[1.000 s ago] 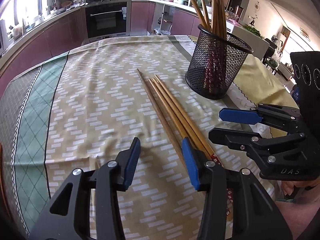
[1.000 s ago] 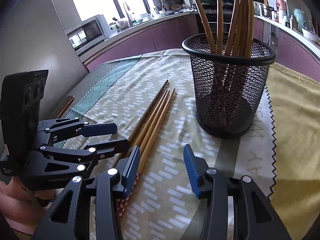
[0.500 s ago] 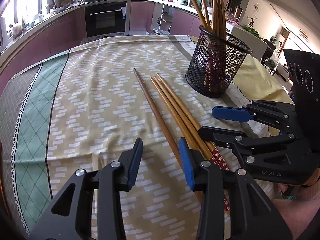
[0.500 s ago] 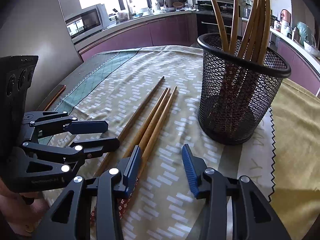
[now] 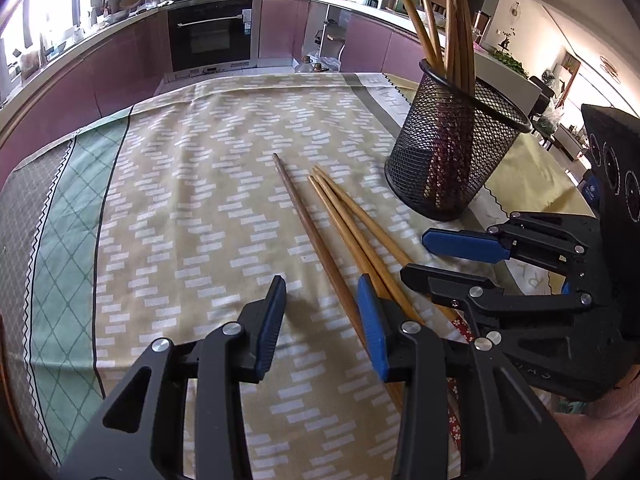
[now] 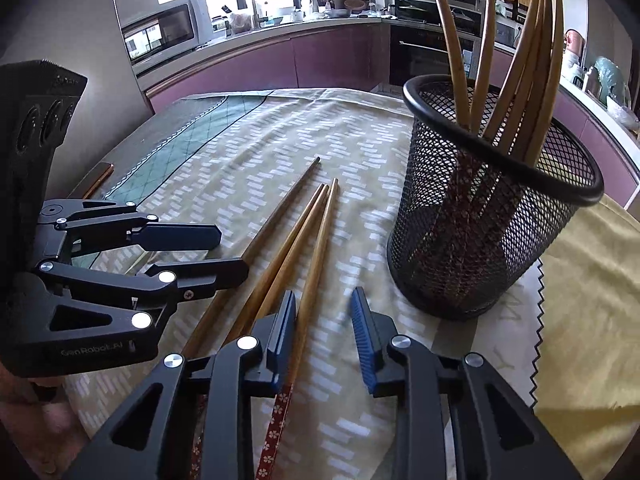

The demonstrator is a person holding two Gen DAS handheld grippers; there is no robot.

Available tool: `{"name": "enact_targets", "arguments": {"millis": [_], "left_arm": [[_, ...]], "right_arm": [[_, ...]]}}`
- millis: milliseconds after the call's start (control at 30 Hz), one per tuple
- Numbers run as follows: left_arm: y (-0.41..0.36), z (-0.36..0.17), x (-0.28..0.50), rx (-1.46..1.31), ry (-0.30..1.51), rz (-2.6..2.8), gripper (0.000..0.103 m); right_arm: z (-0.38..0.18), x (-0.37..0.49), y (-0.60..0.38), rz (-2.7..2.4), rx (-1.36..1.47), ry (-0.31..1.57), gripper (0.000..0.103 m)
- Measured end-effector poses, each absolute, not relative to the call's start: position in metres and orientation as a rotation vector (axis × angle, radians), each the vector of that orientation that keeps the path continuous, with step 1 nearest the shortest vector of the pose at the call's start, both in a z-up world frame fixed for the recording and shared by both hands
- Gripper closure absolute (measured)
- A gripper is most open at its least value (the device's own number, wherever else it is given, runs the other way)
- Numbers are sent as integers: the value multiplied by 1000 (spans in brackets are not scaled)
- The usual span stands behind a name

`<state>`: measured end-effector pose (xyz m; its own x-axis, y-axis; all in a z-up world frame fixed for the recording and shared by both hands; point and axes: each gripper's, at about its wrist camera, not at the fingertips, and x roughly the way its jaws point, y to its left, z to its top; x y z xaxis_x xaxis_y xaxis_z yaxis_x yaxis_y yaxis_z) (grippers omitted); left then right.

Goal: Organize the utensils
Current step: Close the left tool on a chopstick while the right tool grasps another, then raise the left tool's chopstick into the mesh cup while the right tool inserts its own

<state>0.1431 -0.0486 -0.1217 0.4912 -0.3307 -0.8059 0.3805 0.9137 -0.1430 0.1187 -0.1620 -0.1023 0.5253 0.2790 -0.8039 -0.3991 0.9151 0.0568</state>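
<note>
1. Four loose wooden chopsticks [image 5: 340, 248] lie on the cloth just beside the black wire-mesh cup [image 5: 452, 152], on its left in the left wrist view: one darker brown stick [image 6: 276, 216] farthest from the cup, then three paler bamboo ones [image 6: 304, 248] close together, nearly parallel.
2. Several chopsticks [image 6: 516, 64] already stand upright in the cup, tips fanned above its rim, so the sorting looks partly done; the four on the cloth are still to go in.
3. Loose sticks are slim, smooth and tapered; at least one pale stick ends in a red band with small white flowers [image 6: 276, 424].
4. Round and slightly flared, the cup has see-through mesh and a solid rolled rim.
5. Away from the cup, the left gripper [image 5: 322, 320] has just been narrowing; its blue-padded jaws stand partly open around the dark stick, not pressing it.
6. Between that and the cup, the right gripper [image 6: 324, 332] has also been narrowing; it is partly open with the nearest pale stick beside its left pad, nothing clamped.
7. Underneath, a woven tablecloth [image 5: 192, 200] shows beige with white dashes and a green lattice border far from the cup.
</note>
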Motion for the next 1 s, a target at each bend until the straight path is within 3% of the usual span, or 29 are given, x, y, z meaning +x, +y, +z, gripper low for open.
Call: {"name": "enact_targets", "arguments": {"millis": [433, 1000], "left_arm": [[-55, -124, 162, 18, 982, -402, 91], [-41, -98, 132, -44, 921, -426, 95]], "right_arm": [[-103, 129, -170, 403, -89, 929, 97], [-70, 103, -203, 510, 43, 851, 97]]}}
